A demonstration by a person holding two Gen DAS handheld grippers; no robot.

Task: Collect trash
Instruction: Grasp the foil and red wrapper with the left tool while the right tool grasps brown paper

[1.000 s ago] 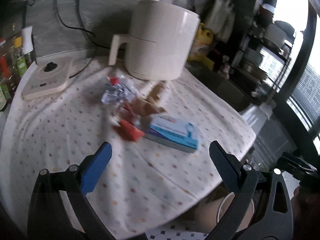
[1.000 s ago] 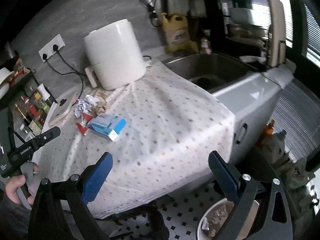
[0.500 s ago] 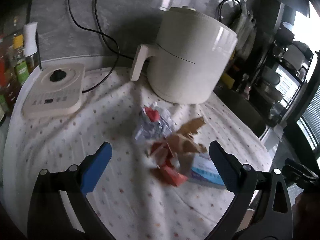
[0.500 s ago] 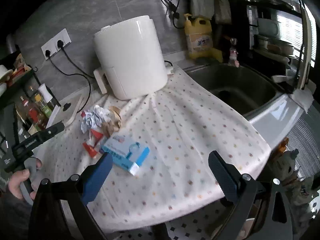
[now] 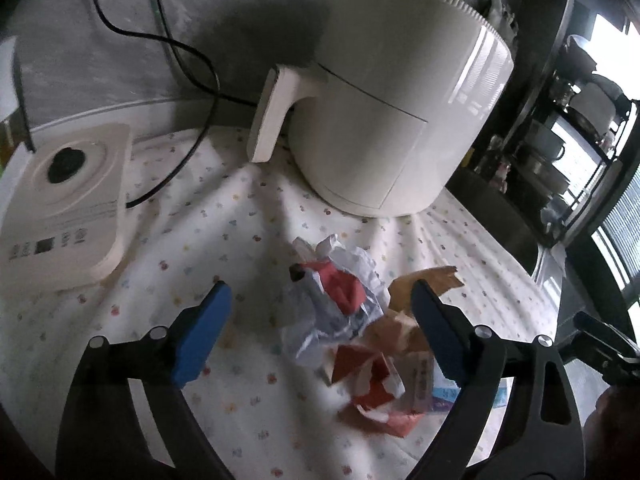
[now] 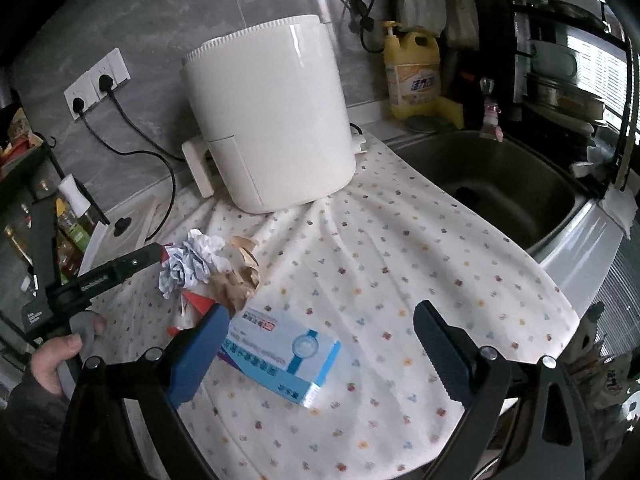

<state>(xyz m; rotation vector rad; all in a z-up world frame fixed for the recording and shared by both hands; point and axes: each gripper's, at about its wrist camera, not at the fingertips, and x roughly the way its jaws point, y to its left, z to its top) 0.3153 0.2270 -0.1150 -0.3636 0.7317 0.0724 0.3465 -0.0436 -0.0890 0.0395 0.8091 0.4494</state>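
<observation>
Crumpled paper [image 5: 340,300] lies between wide-open left fingers [image 5: 204,328]; right fingers [image 6: 196,356] spread, empty.

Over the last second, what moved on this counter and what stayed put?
Both tools closed in on the trash pile, jaws wide, nothing gripped. The left tool now frames the crumpled wrapper; the right tool hovers over the blue box. The wrapper, box and air fryer stayed where they were on the dotted cloth.

Dim daylight from the right-hand window [image 5: 618,216] — soft shadows, heavy fisheye bending, dark corners, slight blur.
</observation>
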